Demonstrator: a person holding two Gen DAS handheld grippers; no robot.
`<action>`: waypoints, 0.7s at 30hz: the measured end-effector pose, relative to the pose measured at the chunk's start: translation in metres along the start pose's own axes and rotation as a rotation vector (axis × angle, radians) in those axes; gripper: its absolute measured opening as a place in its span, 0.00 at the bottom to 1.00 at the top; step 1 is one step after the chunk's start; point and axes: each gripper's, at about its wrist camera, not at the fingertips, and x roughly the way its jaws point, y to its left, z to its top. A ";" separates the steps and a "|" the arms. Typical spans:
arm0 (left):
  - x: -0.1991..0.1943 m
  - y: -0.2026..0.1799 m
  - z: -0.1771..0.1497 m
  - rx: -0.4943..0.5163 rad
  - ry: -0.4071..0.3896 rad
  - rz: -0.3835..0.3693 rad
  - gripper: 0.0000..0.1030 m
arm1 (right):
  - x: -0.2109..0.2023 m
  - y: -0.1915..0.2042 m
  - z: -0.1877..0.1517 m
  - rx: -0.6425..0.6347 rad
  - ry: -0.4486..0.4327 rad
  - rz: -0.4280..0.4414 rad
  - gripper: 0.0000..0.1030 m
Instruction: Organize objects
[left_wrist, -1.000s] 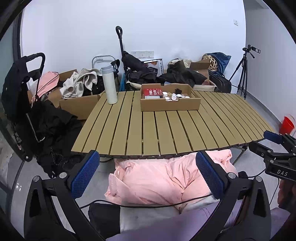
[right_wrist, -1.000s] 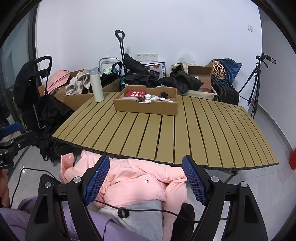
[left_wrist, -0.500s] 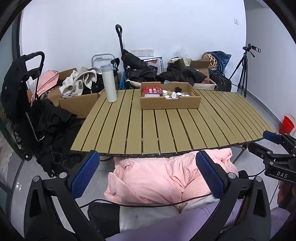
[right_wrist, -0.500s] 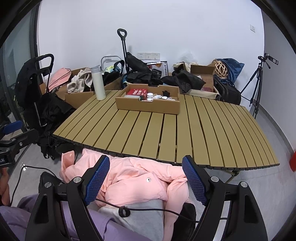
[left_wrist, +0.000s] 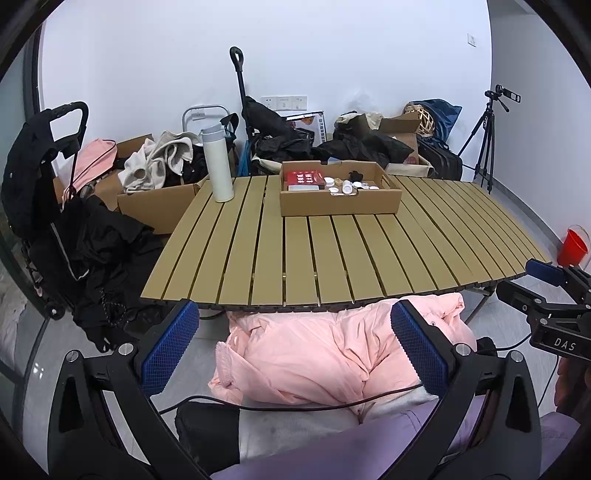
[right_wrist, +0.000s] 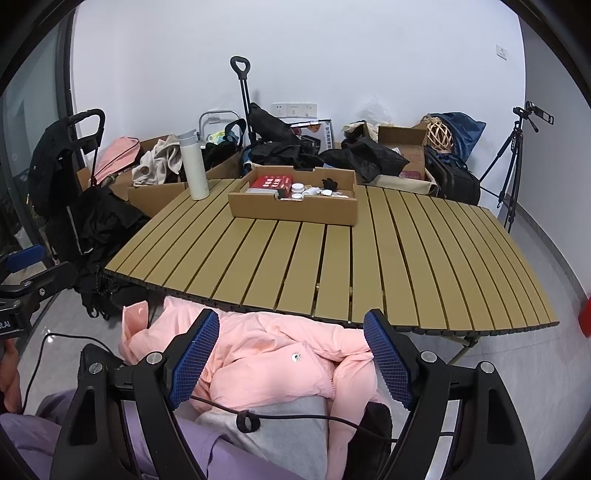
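Table's slid a bit closer since a second ago, both tongs, left gripper (left_wrist: 295, 347) and right gripper (right_wrist: 291, 354), gaping wide and empty over the pink jacket (left_wrist: 325, 350), cardboard box (left_wrist: 340, 199) well ahead on the slatted table (left_wrist: 332, 251).

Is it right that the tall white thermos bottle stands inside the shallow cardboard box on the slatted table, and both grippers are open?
Not quite. The tall white thermos bottle stands on the slatted table itself, left of the shallow cardboard box, as the left wrist view shows. Both grippers, left gripper and right gripper, are open.
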 end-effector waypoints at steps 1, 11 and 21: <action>0.000 0.000 0.000 0.000 0.000 0.000 1.00 | 0.000 0.000 0.000 0.001 0.002 0.000 0.81; 0.000 -0.001 -0.001 -0.002 0.010 0.000 1.00 | 0.001 0.003 -0.002 -0.012 0.008 0.000 0.81; 0.004 0.001 -0.001 -0.017 0.031 -0.002 1.00 | 0.006 0.000 -0.003 -0.003 0.027 0.008 0.81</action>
